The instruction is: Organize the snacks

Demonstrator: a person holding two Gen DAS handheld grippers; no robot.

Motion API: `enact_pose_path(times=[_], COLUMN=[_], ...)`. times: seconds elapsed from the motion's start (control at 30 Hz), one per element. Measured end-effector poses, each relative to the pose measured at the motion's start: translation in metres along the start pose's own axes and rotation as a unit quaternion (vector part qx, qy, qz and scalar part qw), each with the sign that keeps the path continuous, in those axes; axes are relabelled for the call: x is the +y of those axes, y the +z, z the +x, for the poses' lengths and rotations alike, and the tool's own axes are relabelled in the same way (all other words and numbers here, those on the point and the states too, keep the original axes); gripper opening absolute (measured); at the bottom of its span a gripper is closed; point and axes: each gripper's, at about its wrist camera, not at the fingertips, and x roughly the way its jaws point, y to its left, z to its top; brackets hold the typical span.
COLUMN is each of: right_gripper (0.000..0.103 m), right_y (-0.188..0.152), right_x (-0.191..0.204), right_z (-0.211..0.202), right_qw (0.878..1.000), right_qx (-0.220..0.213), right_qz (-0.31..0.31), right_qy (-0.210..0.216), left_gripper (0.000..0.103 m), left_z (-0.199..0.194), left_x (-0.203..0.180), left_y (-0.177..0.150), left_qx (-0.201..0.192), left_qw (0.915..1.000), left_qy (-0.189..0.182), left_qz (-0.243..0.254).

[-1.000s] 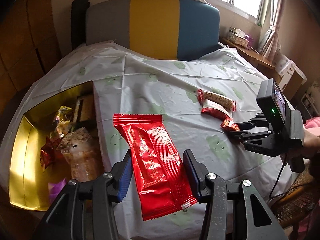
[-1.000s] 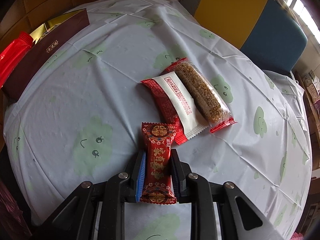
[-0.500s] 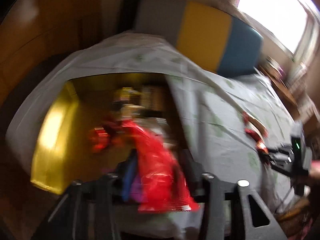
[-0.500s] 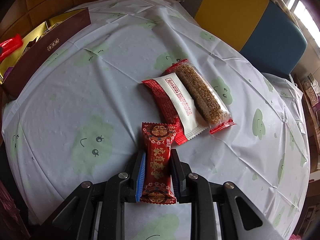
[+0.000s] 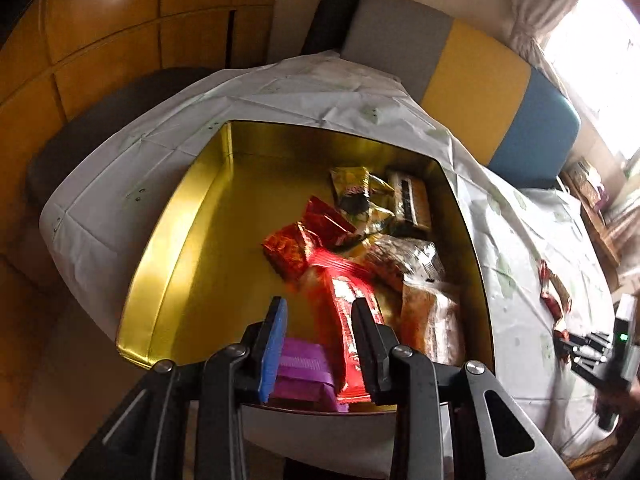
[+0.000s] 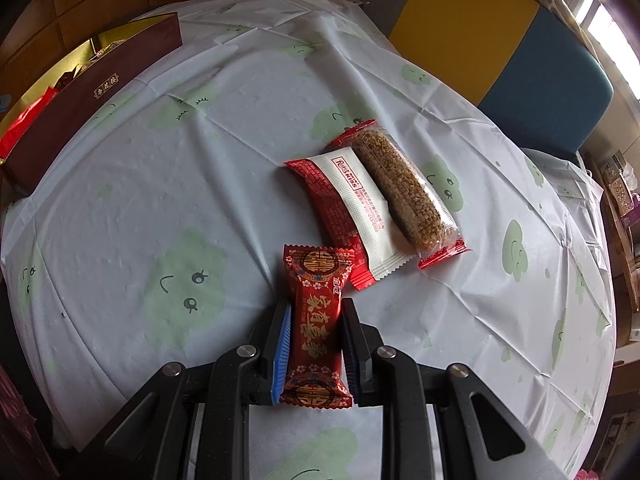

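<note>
Left wrist view: the left gripper (image 5: 320, 334), its jaws having just closed, pinches a long red snack pack (image 5: 346, 320) over the gold box (image 5: 180, 236); releasing comes next. The right gripper (image 6: 314, 334) clamps a small red packet (image 6: 316, 320) on the counter (image 6: 160, 184), awaiting transfer.

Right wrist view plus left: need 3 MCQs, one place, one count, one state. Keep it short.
1. Where is the left gripper?
A over the gold box
B over bare cloth
C by the window

2. How many snack packs lie loose on the tablecloth, ungripped?
A none
B two
C five

3. The right gripper is:
A open and empty
B shut on the small red pack
C out of view

Key: 1 A, box interior lies under its fingers. 2 B, red-white pack and grain bar. 3 B, pads press its sides.
</note>
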Motion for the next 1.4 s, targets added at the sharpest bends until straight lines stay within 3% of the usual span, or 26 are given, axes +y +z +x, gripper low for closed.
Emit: enact_pose_path(times=[0.23,0.63,1.4], right_gripper=[0.024,0.024,0.025], right_y=[0.0,0.0,0.002], right_x=[-0.001,0.0,-0.012], right_z=[0.001,0.001,0.003], right_qw=[1.0,1.0,1.0], right_qx=[0.0,0.0,0.006], right_qz=[-0.002,-0.005,0.017], right_qy=[-0.001,-0.005,0.007], left_gripper=[0.034,0.034,0.034], left_z=[0.01,0.011,0.014], left_x=[-0.018,-0.041,-0.036], left_y=[-0.007,-0.018,-0.018], left_qx=[0.01,0.011,0.017], left_qw=[0.9991,0.9968,0.995], left_qy=[0.023,0.03,0.041], left_qz=[0.036,0.074,0.089])
